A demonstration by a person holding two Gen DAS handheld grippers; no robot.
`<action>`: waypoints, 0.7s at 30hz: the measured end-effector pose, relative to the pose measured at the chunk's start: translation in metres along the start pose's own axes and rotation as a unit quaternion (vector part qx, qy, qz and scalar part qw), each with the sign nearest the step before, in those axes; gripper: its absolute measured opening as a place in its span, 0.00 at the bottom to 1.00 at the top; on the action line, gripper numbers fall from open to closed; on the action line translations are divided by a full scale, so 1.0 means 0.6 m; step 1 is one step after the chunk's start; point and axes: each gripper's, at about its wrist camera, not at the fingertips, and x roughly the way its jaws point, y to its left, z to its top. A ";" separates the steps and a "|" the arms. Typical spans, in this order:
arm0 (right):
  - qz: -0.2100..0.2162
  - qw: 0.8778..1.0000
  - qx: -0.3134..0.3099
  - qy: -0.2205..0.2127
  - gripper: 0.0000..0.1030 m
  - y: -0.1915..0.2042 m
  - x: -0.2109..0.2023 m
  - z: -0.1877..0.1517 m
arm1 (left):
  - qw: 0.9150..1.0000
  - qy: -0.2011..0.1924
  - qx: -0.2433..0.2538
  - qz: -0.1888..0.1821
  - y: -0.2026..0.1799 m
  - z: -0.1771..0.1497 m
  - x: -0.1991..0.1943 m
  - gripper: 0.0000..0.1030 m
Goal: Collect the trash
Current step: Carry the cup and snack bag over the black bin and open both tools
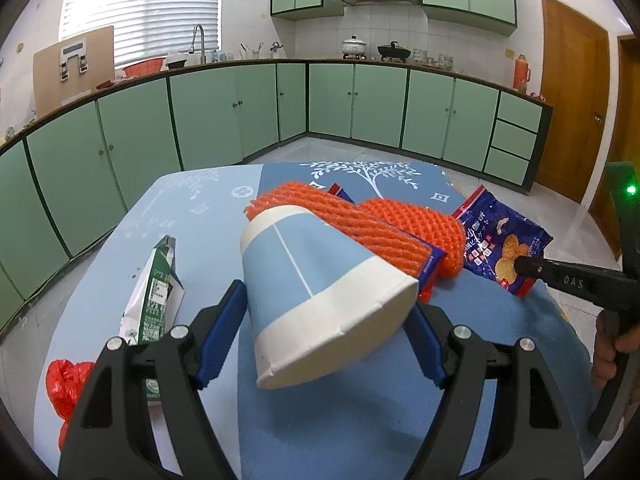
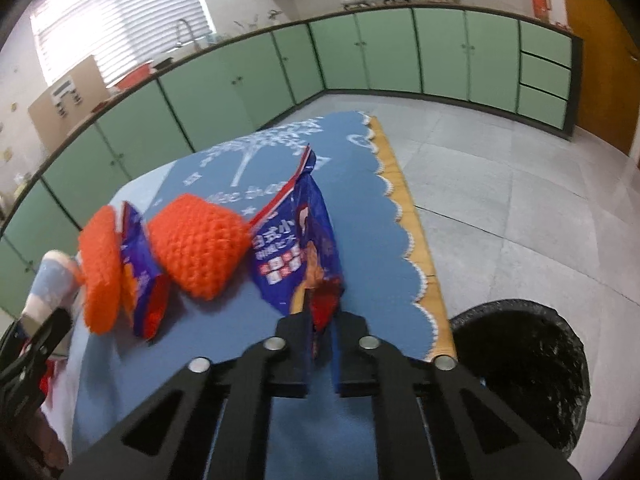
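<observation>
Step in hand, as judged: pickup of one piece of trash, done but not yet binned. The right gripper (image 2: pixel 322 320) had its jaws pressed together on the lower edge of the blue snack wrapper (image 2: pixel 298 240), which stood up from the bench (image 2: pixel 372 208) between the orange foam net (image 2: pixel 198 246) and the scalloped cloth edge. The left gripper (image 1: pixel 326 316) had its jaws spread wide around a blue-and-white paper cup (image 1: pixel 316 284), tipped with its base toward the camera, and clamping it. Both grippers pointed forward and downward over the bench. Next move likely called for swinging the wrapper rightward over the black-lined bin (image 2: pixel 520 376), on the floor just beside the bench, then opening the jaws. Still on the bench: a green carton (image 1: pixel 154 292) and red plastic bag (image 1: pixel 64 384).
</observation>
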 end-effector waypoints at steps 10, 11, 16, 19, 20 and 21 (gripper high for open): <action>0.004 1.000 -0.003 -0.029 0.04 0.017 -0.068 -0.017 | 1.000 -0.014 0.007 -0.016 -0.021 0.010 -0.019 0.71; 0.002 0.999 0.000 -0.032 0.04 0.015 -0.078 -0.021 | 1.000 -0.015 0.008 -0.020 -0.025 0.012 -0.021 0.71; -0.007 0.999 0.016 -0.047 0.04 -0.006 -0.131 -0.035 | 0.998 -0.023 0.022 -0.047 -0.061 0.015 -0.039 0.71; -0.011 0.998 0.028 -0.055 0.03 -0.025 -0.164 -0.046 | 0.997 -0.027 0.032 -0.072 -0.095 0.015 -0.052 0.71; -0.015 0.998 0.031 -0.058 0.03 -0.032 -0.175 -0.050 | 0.996 -0.027 0.035 -0.079 -0.105 0.014 -0.055 0.71; -0.022 0.997 0.034 -0.062 0.03 -0.039 -0.188 -0.054 | 0.995 -0.028 0.040 -0.086 -0.118 0.014 -0.057 0.71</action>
